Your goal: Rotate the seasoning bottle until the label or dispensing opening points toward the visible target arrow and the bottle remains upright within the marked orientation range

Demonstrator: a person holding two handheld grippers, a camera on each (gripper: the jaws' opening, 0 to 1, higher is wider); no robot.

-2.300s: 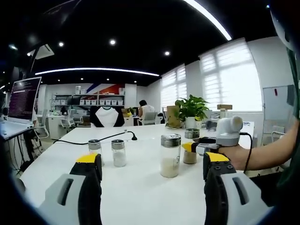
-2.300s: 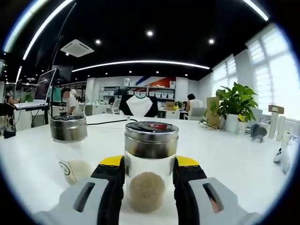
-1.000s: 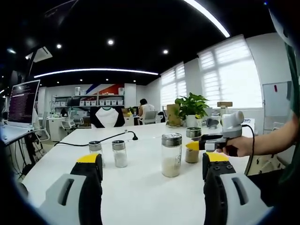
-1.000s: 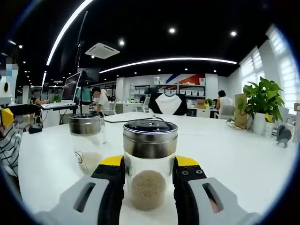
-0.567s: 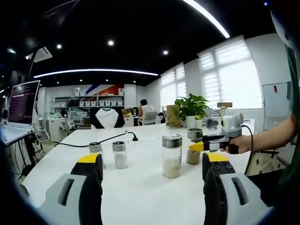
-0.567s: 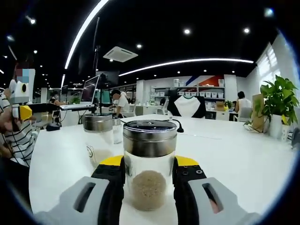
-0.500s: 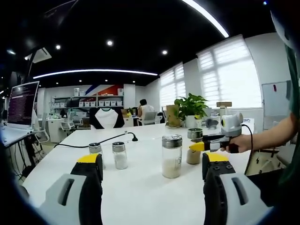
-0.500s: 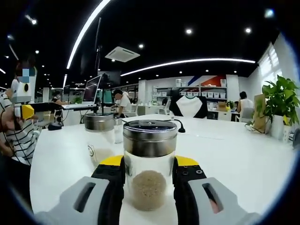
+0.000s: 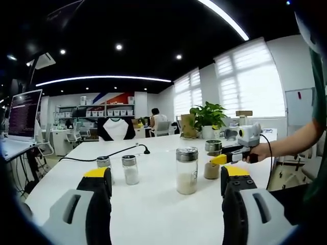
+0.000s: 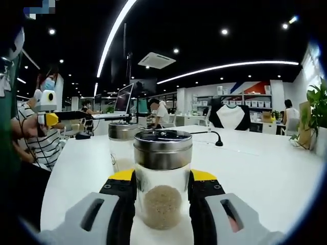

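Right gripper [image 10: 162, 190] pinches the seasoning bottle [image 10: 163, 176] upright on the white table [image 10: 265, 178]; left gripper [image 9: 163, 181] stands spread, holding nothing.

In the right gripper view the bottle sits at lower centre, clamped between both yellow-tipped jaws, brownish grains at its base, steel lid on top; just behind it to the left stands a second jar [image 10: 122, 148]. In the left gripper view, past the parted jaws at the bottom, a tall jar [image 9: 186, 171] stands at centre, two small shakers [image 9: 117, 168] left of it, the pinched bottle at right, and a potted plant [image 9: 207, 120] farther back.
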